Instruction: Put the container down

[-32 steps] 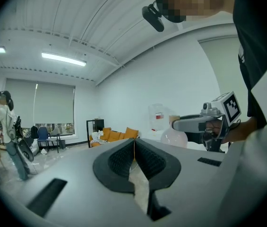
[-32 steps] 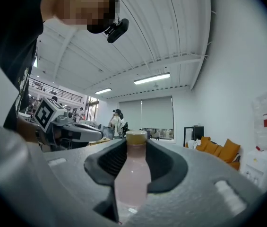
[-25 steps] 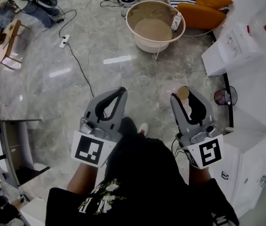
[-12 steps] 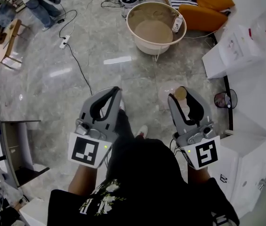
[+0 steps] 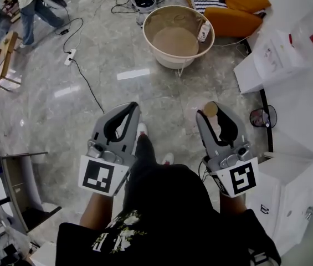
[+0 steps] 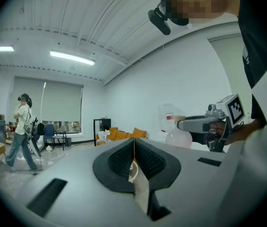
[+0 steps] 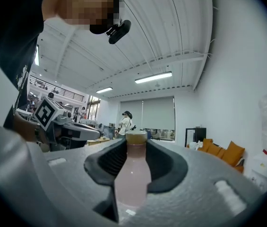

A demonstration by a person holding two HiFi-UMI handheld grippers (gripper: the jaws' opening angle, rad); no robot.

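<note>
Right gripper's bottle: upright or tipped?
Upright: in the left gripper view the bottle hangs cap-up, body below, from the right gripper.

Black T-shirt [image 5: 167, 215] with white print, grey left gripper [image 5: 132, 106], grey right gripper [image 5: 212, 111], black-padded jaws, black-and-white marker cubes [image 5: 99, 176]

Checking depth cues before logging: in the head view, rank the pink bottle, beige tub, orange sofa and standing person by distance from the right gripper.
1. Pink bottle: held in the fingers of the right gripper.
2. Beige tub: on the floor ahead, slightly left.
3. Orange sofa: beyond the tub, right.
4. Standing person: far top-left corner.
</note>
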